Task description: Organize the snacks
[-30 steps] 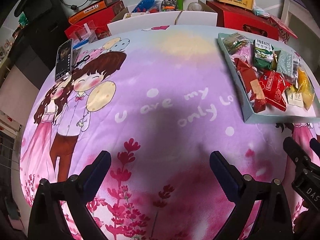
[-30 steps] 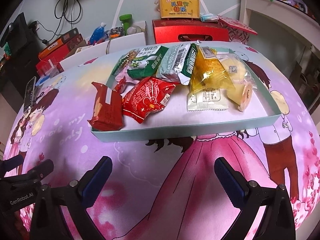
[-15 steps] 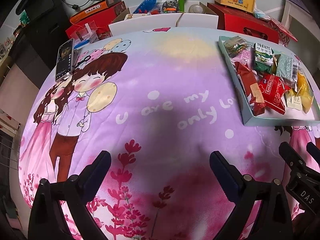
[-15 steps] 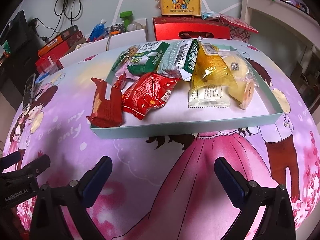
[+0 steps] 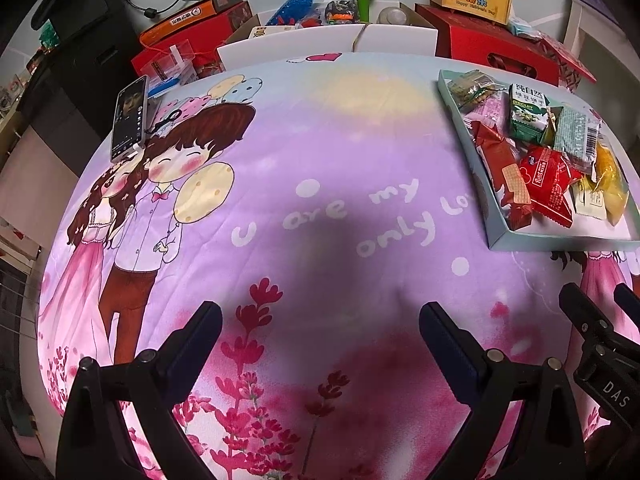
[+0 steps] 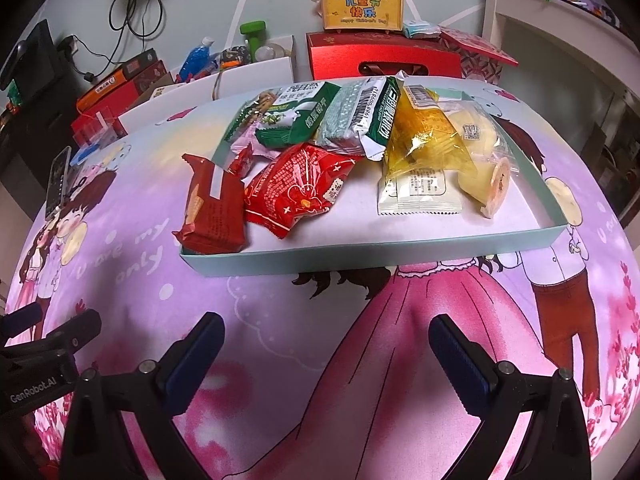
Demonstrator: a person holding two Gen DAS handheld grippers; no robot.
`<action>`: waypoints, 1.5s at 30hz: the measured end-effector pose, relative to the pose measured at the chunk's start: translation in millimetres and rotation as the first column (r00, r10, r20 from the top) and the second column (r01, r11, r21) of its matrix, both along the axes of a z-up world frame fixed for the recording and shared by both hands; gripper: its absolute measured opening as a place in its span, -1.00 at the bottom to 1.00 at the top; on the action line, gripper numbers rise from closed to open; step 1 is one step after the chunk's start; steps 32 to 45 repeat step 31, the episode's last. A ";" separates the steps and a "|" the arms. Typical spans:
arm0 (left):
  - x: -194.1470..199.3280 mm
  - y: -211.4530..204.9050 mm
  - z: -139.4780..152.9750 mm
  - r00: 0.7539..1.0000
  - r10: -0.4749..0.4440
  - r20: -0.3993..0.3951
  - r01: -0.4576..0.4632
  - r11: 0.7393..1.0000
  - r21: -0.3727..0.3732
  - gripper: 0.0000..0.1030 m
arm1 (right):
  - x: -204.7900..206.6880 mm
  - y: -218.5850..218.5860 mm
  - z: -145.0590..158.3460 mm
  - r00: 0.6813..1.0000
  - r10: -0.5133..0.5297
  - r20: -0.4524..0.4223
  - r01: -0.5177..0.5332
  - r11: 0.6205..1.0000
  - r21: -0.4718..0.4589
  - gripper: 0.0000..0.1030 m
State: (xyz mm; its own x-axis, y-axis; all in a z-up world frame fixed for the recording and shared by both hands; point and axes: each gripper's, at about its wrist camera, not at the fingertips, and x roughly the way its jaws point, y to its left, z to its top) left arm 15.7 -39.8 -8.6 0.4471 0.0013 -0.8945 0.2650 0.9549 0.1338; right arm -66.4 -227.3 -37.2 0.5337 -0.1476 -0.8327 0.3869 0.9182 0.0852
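Note:
A pale blue tray (image 6: 360,254) on the cartoon-print cloth holds several snack packets: a dark red wafer pack (image 6: 214,212), a red packet (image 6: 292,190), green packets (image 6: 298,118), a yellow bag (image 6: 424,136) and a white sachet (image 6: 416,194). The tray also shows at the right of the left wrist view (image 5: 560,242). My right gripper (image 6: 324,354) is open and empty, hovering in front of the tray's near wall. My left gripper (image 5: 320,338) is open and empty over bare cloth, left of the tray.
A phone (image 5: 129,118) lies at the cloth's far left edge. Red gift boxes (image 6: 380,60), a yellow carton (image 6: 362,6), bottles and white boxes (image 5: 324,44) crowd the back edge. The other gripper shows at the lower right of the left wrist view (image 5: 600,344).
Both grippers have drawn back slightly from the tray; the tray sits a little farther off in both views. Both stay open and empty.

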 end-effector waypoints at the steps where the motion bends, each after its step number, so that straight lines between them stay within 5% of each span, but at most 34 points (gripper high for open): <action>1: 0.2 0.1 -0.3 1.000 0.000 0.000 0.000 1.000 0.001 0.92 | 0.1 0.0 -0.2 1.000 0.000 0.000 0.000 1.000 0.001 1.00; 45: -3.0 2.7 7.7 0.999 0.012 0.032 -0.011 1.000 -0.030 0.92 | -1.6 -2.6 0.8 1.000 -0.009 0.005 0.009 1.000 0.008 1.00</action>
